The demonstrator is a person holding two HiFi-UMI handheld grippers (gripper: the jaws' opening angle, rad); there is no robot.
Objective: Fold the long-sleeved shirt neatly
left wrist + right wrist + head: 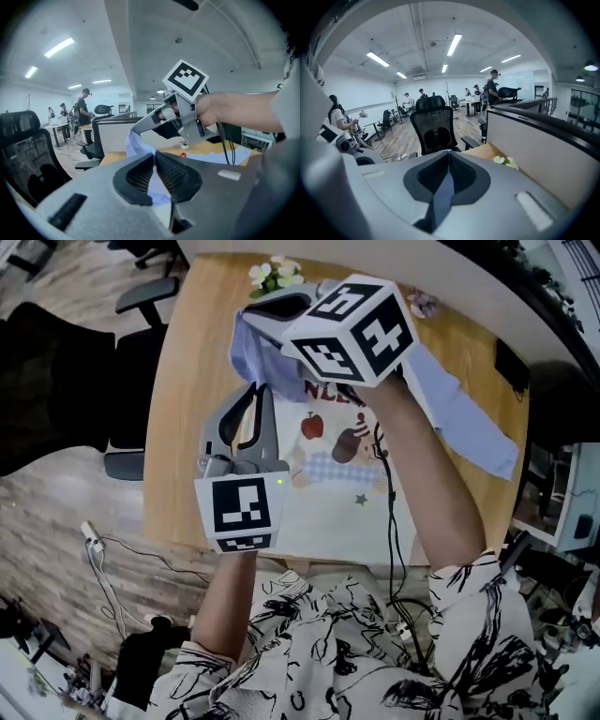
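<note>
- As the head view looks steeply down, both claws are held up over the wooden table (pixel 183 399). The shirt (pixel 328 456) hangs from them, and its lower part lies on the table with a cartoon print and red lettering facing up.
- The left claw (pixel 257 392) pinches a pale blue edge of the shirt on the near left. The right claw (pixel 255 311) grips bunched cloth higher and farther out, and its marker cube (pixel 352 329) fills the foreground.
- One sleeve (pixel 469 423) runs off to the right toward the table's right edge. White flowers (pixel 274 273) sit at the far edge, and an office chair (pixel 131 343) stands off the left side.
- In the left gripper view, the left claw (pixel 154 157) is closed to a narrow wedge, with pale blue shirt (pixel 140 147) cloth clamped between its ribbed pads (pixel 173 173).
- That cloth rises to the right claw (pixel 137 129), which is closed on the same edge just beyond. A hand (pixel 220 110) holds that claw.
- More of the shirt lies on the table (pixel 211 147) behind. A dark mesh chair (pixel 28 154) stands at the left, and people stand far back in the office.
- In the right gripper view, the right claw (pixel 449 154) is shut on a fold of the shirt (pixel 439 199), seen as a dark blue strip running between the pads.
- Beyond the claw stand a black office chair (pixel 436 126) and a corner of the table (pixel 485 152) with the flowers (pixel 505 161). A grey partition (pixel 534 136) stands at the right.
</note>
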